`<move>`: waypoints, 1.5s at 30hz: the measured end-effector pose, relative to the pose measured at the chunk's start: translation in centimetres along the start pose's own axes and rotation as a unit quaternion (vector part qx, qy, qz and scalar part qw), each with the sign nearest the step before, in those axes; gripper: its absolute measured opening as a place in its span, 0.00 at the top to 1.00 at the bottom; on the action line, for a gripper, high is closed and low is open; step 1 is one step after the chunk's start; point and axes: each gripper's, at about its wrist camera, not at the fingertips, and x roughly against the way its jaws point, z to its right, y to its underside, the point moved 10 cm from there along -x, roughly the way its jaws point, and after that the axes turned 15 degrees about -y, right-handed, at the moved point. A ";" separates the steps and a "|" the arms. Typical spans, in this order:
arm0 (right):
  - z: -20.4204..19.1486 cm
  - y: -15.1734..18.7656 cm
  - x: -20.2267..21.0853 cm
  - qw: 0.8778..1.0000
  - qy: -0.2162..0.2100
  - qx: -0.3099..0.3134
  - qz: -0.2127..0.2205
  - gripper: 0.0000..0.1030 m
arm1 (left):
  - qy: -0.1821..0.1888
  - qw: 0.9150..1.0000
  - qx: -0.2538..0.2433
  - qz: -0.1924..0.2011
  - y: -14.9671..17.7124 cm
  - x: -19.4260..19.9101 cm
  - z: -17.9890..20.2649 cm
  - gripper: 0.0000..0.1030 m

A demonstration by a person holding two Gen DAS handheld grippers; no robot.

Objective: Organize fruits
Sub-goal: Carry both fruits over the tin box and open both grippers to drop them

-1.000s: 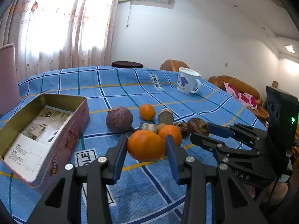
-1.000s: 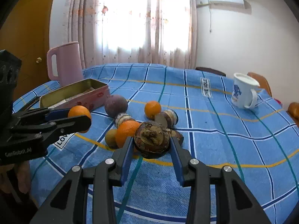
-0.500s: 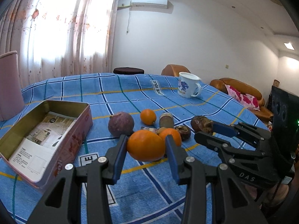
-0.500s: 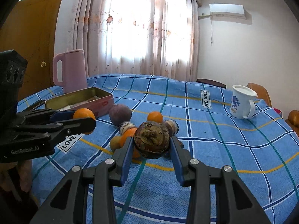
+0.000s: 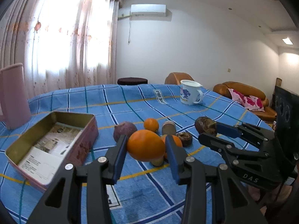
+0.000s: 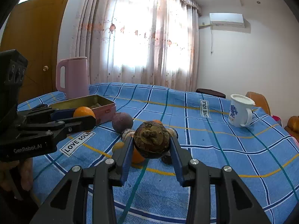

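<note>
My left gripper (image 5: 146, 150) is shut on an orange (image 5: 146, 145) and holds it above the table; it also shows in the right wrist view (image 6: 83, 112). My right gripper (image 6: 151, 146) is shut on a brown wrinkled fruit (image 6: 151, 139), also held up, and that fruit shows in the left wrist view (image 5: 205, 125). Below lie a purple fruit (image 5: 124, 131), a small orange (image 5: 151, 124), another orange (image 5: 175, 141), a dark wrinkled fruit (image 5: 185, 138) and a beige jar-like thing (image 5: 168, 128). The open pink tin box (image 5: 50, 143) sits to the left with papers inside.
A pink jug (image 6: 73, 77) stands behind the tin at the far left. A white mug (image 6: 240, 110) with a blue print stands at the far right. The table carries a blue checked cloth (image 6: 224, 149). Sofas (image 5: 243, 95) lie beyond the table.
Both grippers have risen with their fruits, so the table and the fruit pile sit lower and farther in both views. Their grips are unchanged.
</note>
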 end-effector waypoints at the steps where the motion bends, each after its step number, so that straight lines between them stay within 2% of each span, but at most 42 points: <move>1: 0.0 0.0 0.0 1.000 0.000 0.001 0.001 0.60 | -0.002 1.000 -0.002 0.005 -0.1 0.1 0.0 0.58; 13: 0.0 -0.5 -0.1 1.000 0.004 -0.001 0.004 0.60 | -0.021 1.000 -0.006 0.021 -1.0 0.8 -0.9 0.58; 22: -1.3 -2.7 -2.1 0.999 -0.028 -0.015 -0.015 0.60 | -0.042 0.999 0.012 0.012 -1.7 0.8 -4.0 0.58; 30: -4.1 -5.6 -6.2 0.995 -0.084 -0.021 -0.041 0.60 | -0.073 0.997 0.031 -0.014 -1.7 -1.0 -8.8 0.58; 39: -8.0 -8.4 -12.2 0.991 -0.108 0.013 -0.078 0.60 | -0.109 0.992 0.049 -0.041 -1.9 -3.0 -14.4 0.58; 45: -9.5 -8.2 -16.4 0.988 -0.114 0.021 -0.105 0.60 | -0.127 0.989 0.039 -0.064 -1.9 -4.5 -17.2 0.58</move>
